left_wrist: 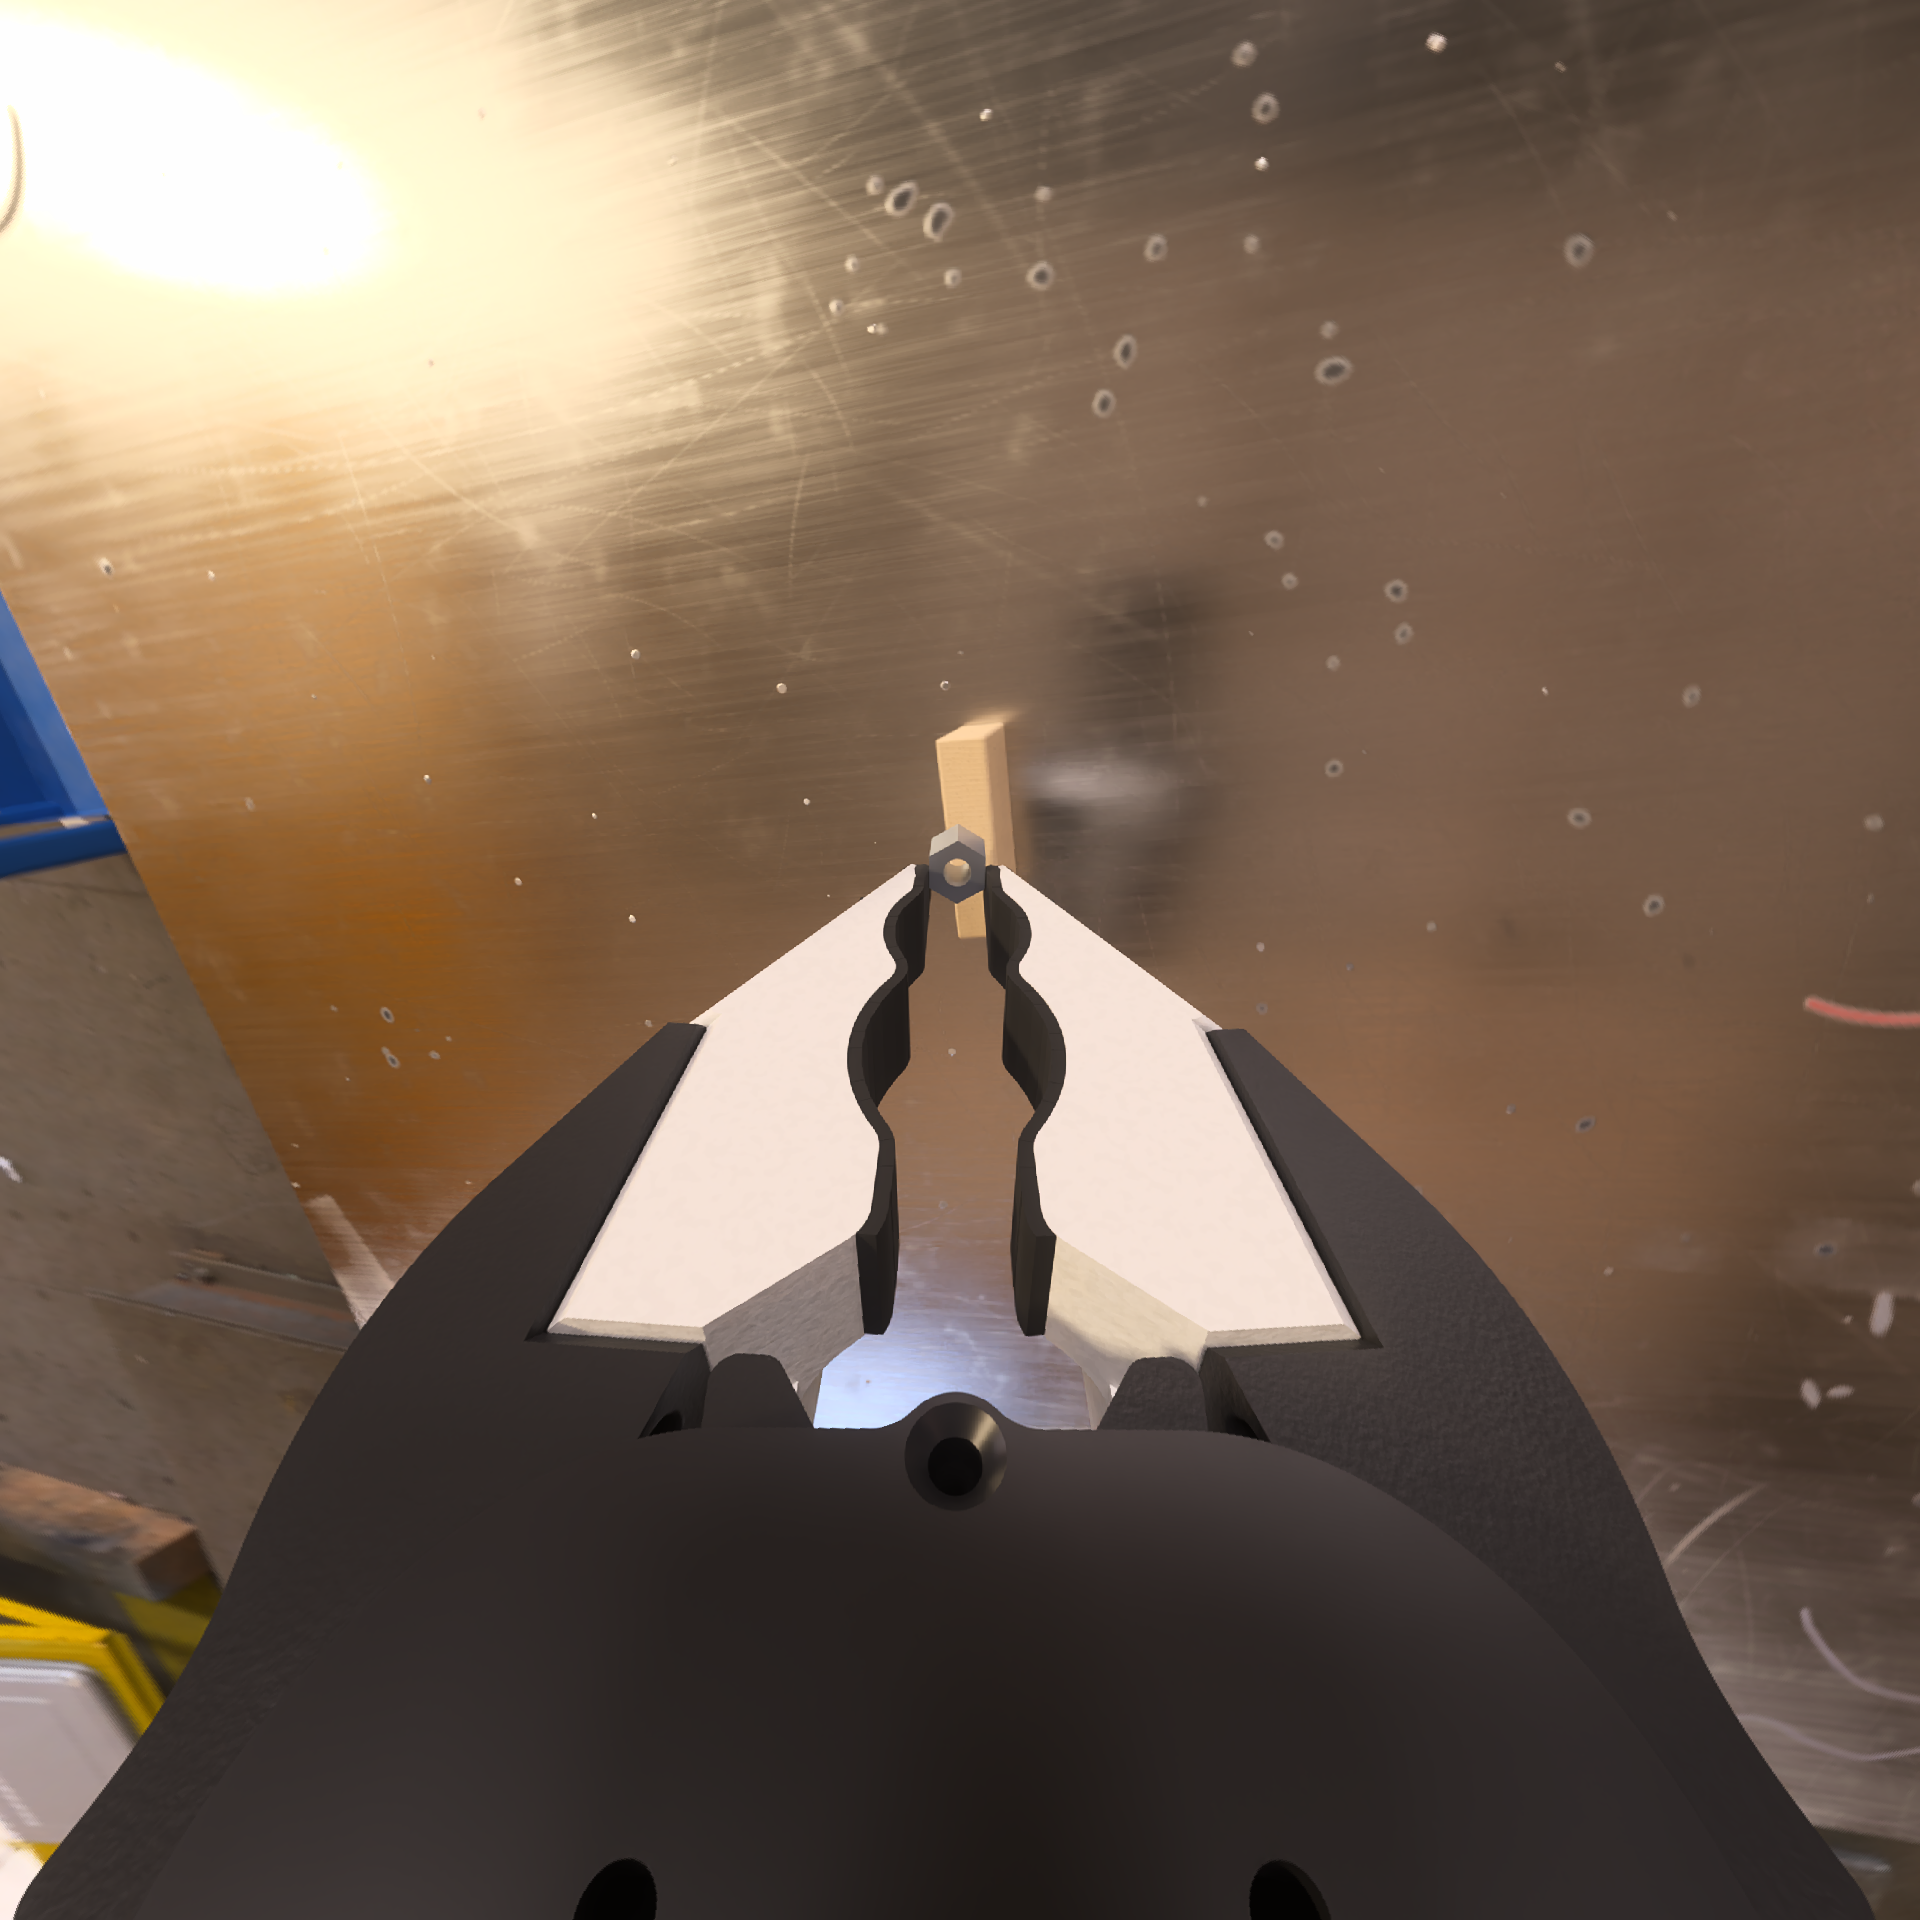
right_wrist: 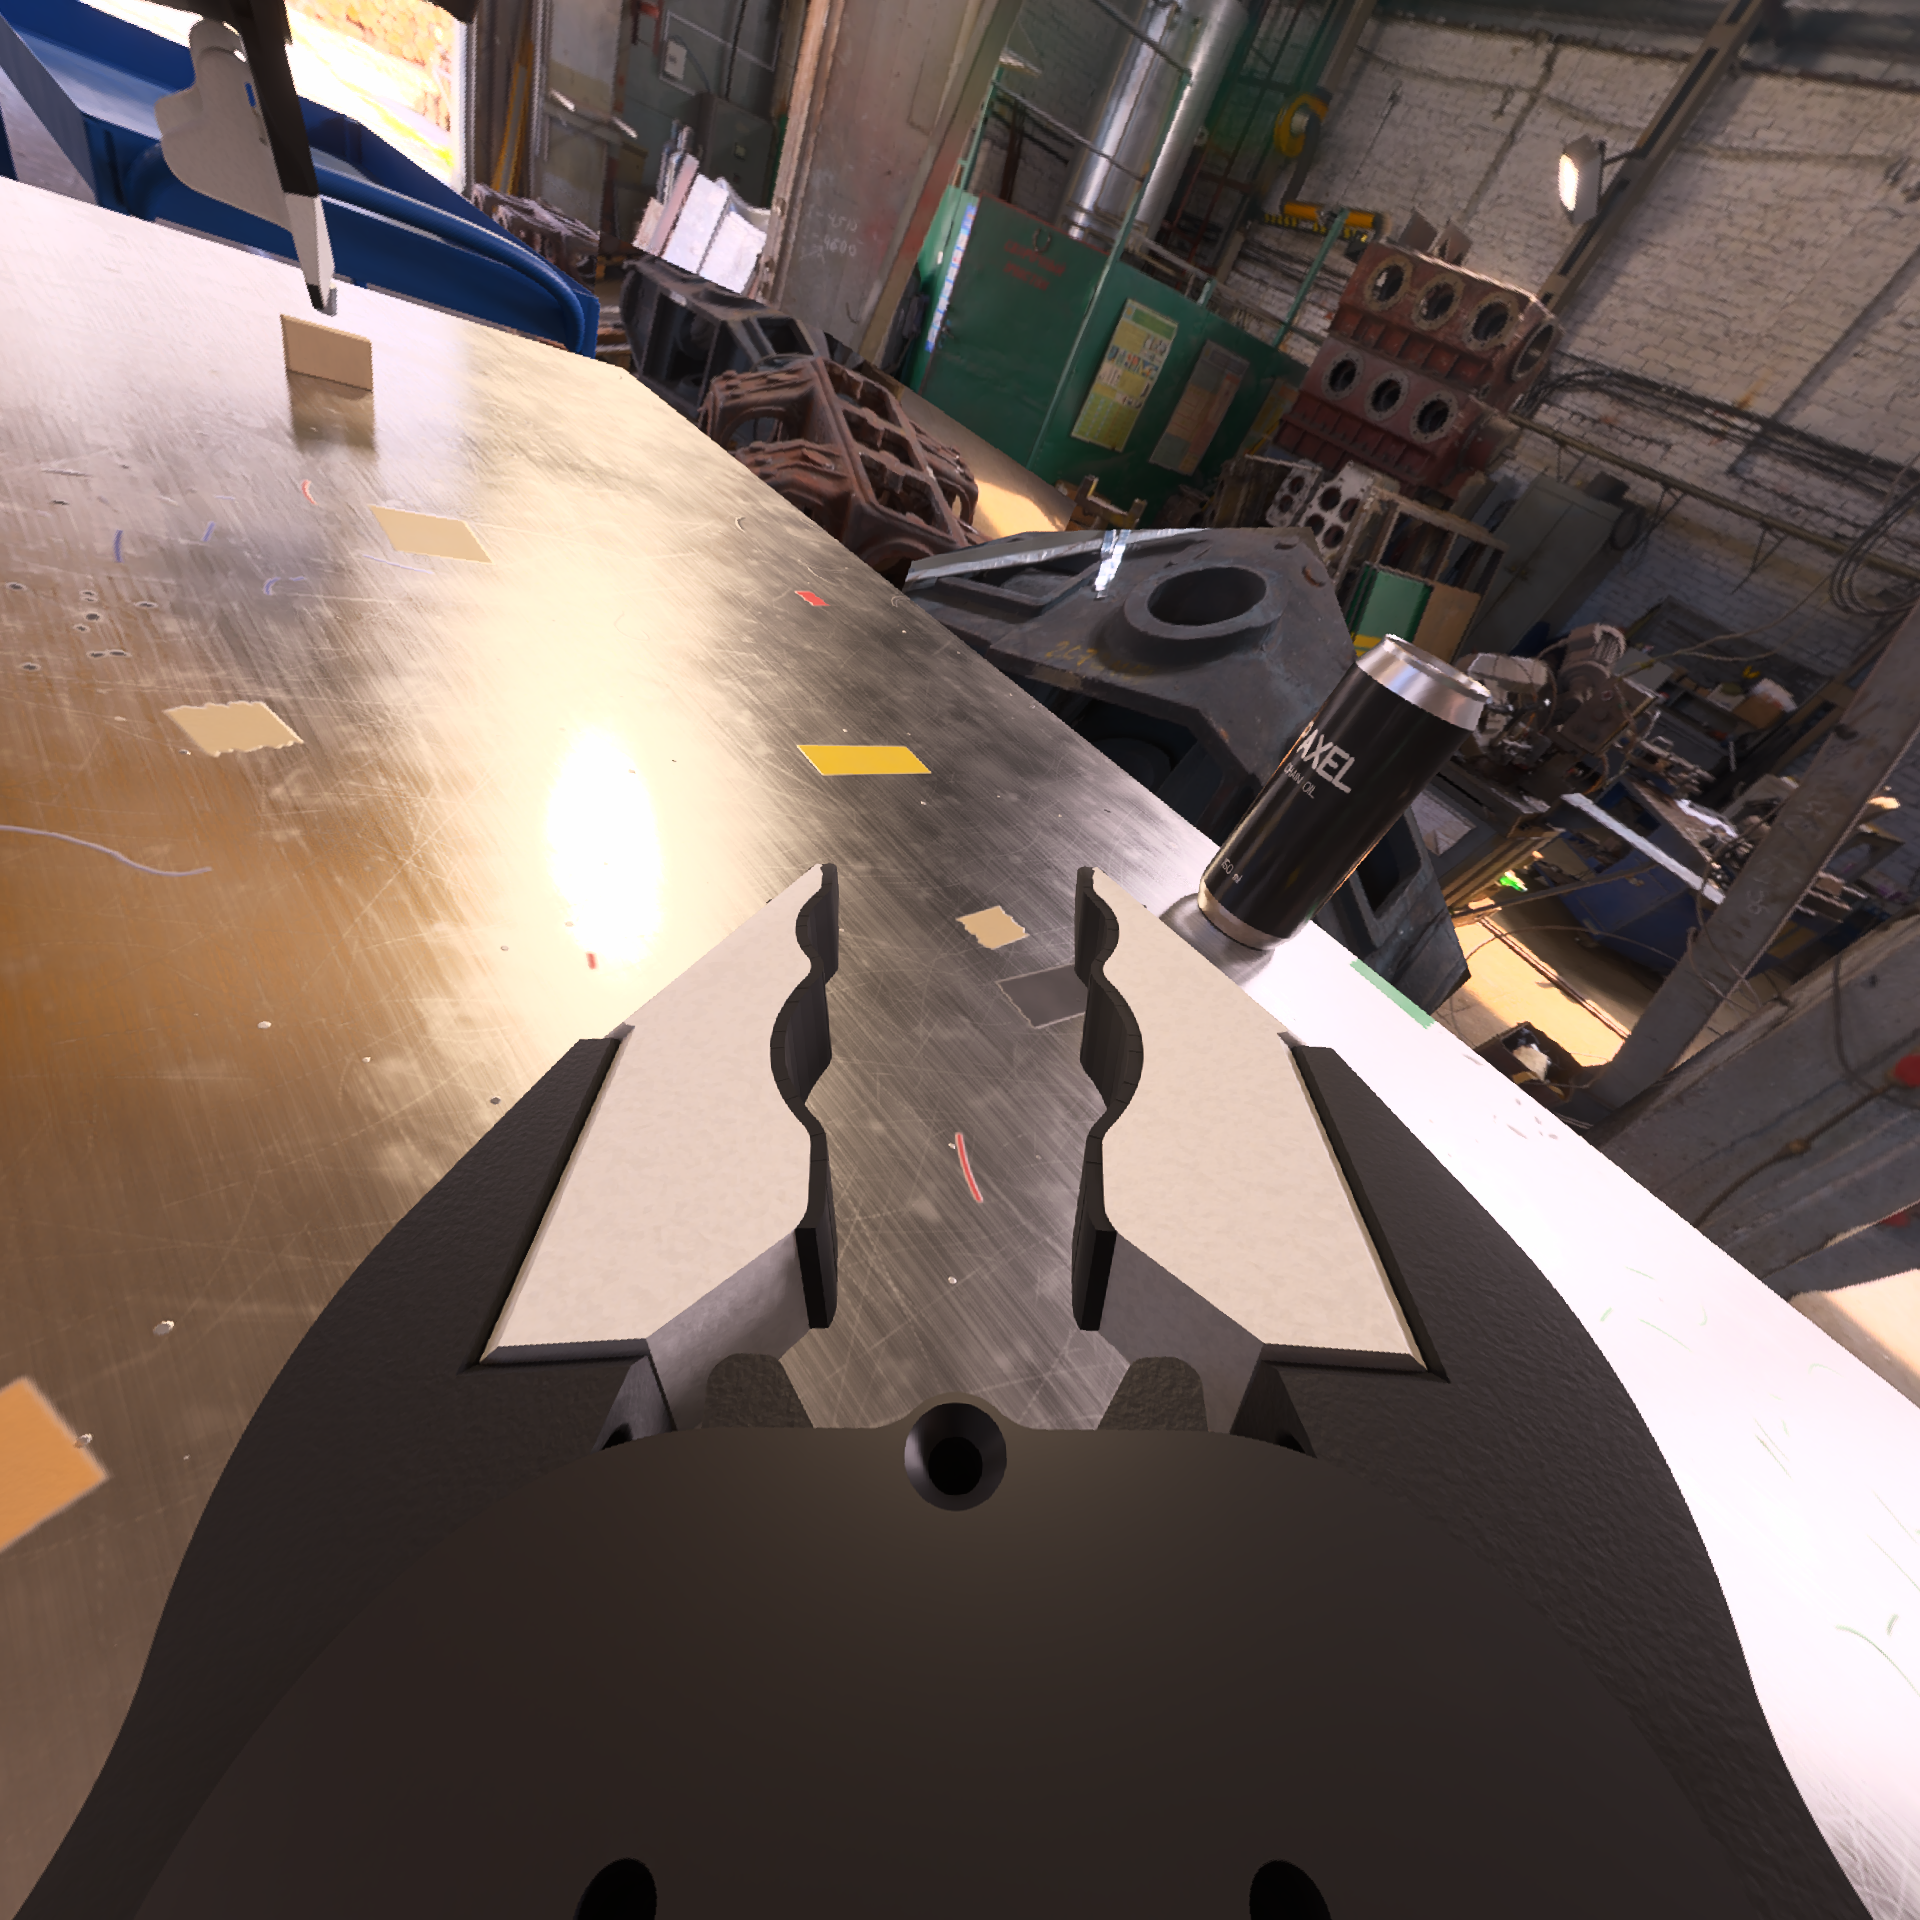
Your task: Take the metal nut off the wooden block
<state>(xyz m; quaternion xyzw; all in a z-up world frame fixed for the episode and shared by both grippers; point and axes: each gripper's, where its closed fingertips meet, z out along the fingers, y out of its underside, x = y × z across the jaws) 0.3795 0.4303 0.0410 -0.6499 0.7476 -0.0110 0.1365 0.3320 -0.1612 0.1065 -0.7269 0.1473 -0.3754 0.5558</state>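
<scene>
While the scratched metal worktop spreads below, my left tool is clenched on the metal nut at its very tips, above the wooden block. My right tool hangs released, well apart, near a black can.

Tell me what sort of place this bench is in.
Most likely a factory or machine workshop. The scratched metal table stands among rusty cast machine housings, a green cabinet and a brick wall with cables.
</scene>
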